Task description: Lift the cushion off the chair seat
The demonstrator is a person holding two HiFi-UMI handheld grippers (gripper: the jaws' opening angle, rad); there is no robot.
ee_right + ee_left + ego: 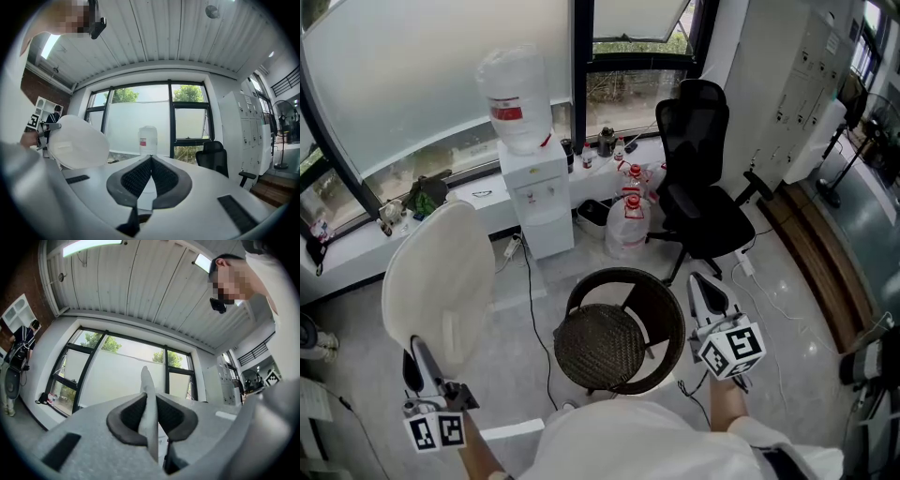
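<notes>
Clearly off the seat, the white round cushion stands tilted up on edge at the left of the head view, apart from the chair. The left tool pinches it at its lower edge. In the left gripper view, the dark pads are clamped narrow on that thin white rim, which rises straight up between them.

The chair sits at centre frame, a round dark tub with a woven seat showing uncovered and a curved rim along its far and right side. The right tool hovers just beside that rim at the right, and its own view shows the jaws pressed together at the tips with nothing gripped.

Grey floor lies open between the cushion and the chair, crossed by a dark cable running up toward the water dispenser at upper centre. Behind the chair, water jugs stand on the floor. A black office chair closes off the upper right, and its seat edge is near the right tool.
</notes>
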